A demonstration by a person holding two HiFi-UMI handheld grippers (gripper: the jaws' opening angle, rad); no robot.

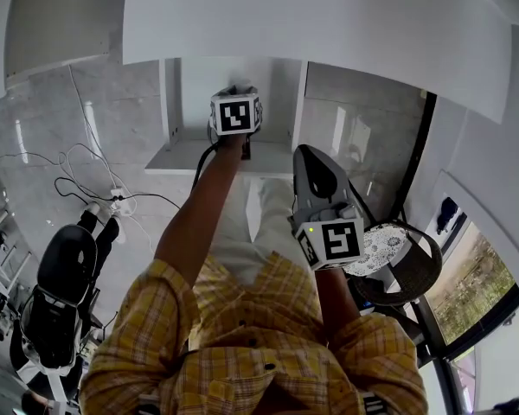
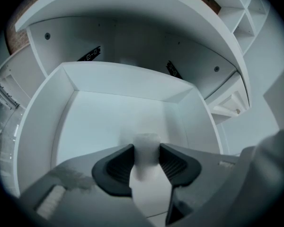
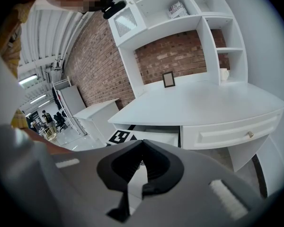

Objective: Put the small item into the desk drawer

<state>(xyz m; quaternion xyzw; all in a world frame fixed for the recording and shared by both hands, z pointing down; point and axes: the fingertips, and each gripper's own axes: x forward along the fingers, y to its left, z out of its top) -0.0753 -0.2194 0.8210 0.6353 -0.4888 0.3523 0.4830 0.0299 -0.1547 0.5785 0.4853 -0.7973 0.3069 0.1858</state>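
Note:
The small white item (image 2: 146, 143), a stubby pale cylinder, sits between the dark pads (image 2: 117, 168) of my left gripper (image 2: 146, 149), which is shut on it. That gripper reaches over the inside of the open white desk drawer (image 2: 128, 82), with the item above the drawer floor. In the head view the person's left arm stretches out to the drawer (image 1: 186, 158) under the white desk top (image 1: 329, 24). My right gripper (image 3: 143, 144) is held back near the person's body (image 1: 311, 158), shut with nothing in it. It looks at the desk and the open drawer (image 3: 156, 137).
A second drawer (image 3: 232, 134) with a small knob stays closed to the right. A small picture frame (image 3: 168, 79) and a mug (image 3: 224, 74) stand on the desk. A wicker basket (image 1: 411, 275) sits right of the person, an office chair (image 1: 59, 292) and floor cables (image 1: 86, 175) left.

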